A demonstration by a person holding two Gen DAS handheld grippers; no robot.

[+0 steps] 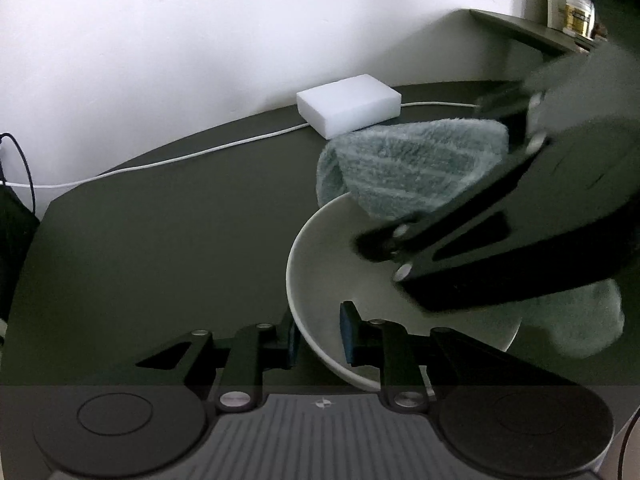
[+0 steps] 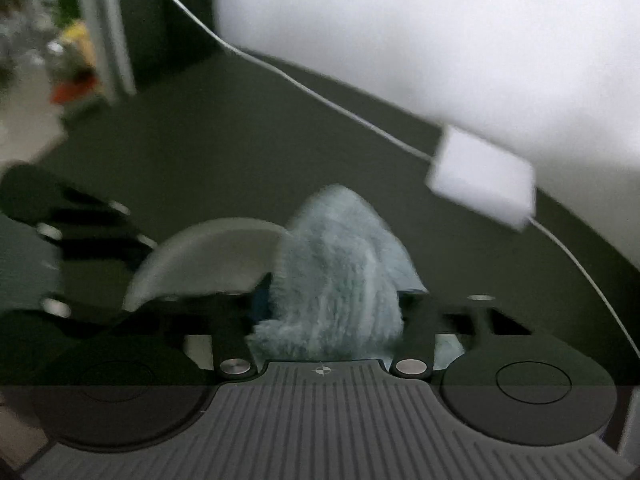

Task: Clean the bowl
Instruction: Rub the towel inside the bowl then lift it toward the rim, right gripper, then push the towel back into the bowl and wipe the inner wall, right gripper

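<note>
Mid-wipe, I judge: my left gripper [image 1: 318, 334] pinches the near rim of the bowl [image 1: 340, 264] on the table [image 1: 160, 240], my right gripper [image 2: 328, 308] clamps the cloth [image 2: 340, 272] over its far rim; bowl looks pale and spotless, though blur hides much.

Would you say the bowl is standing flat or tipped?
Tipped: the left gripper pinches the bowl rim, tilting its opening toward the cloth.

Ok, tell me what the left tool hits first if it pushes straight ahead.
The left tool already straddles the white bowl's near rim, so the bowl comes first. Beyond it sit the right tool and its blue-grey cloth; depth there is hard to judge.
</note>
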